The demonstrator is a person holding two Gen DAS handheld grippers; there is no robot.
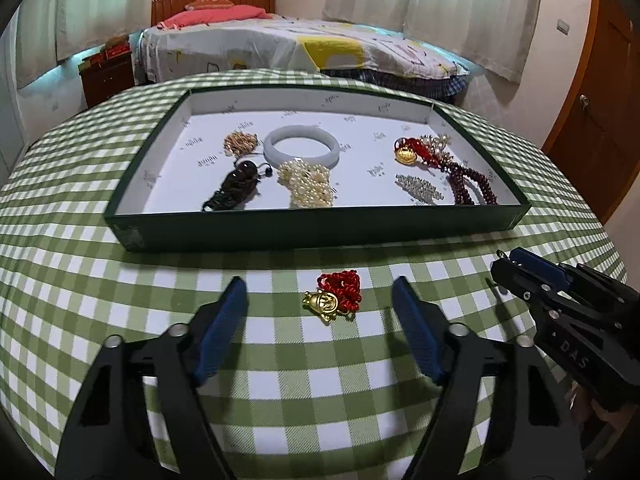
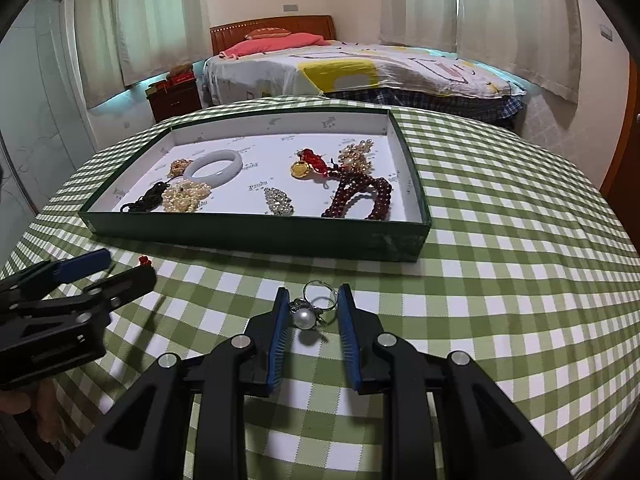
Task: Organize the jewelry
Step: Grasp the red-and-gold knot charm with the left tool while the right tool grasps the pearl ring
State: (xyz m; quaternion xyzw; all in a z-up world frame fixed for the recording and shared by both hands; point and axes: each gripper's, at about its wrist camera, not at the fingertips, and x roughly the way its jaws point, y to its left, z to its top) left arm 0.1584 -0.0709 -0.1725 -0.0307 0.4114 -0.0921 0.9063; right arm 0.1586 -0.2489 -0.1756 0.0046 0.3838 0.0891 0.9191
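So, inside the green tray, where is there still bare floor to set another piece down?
In the tray, bare floor lies in the middle, between the pearl strand and the silver clip, and along the far wall behind the jade bangle. The left cluster and the right corner around the dark red beads are crowded.

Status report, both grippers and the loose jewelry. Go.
Left gripper open, straddling red-cord charm. Right gripper closed around pearl ring. Tray ahead, path clear.
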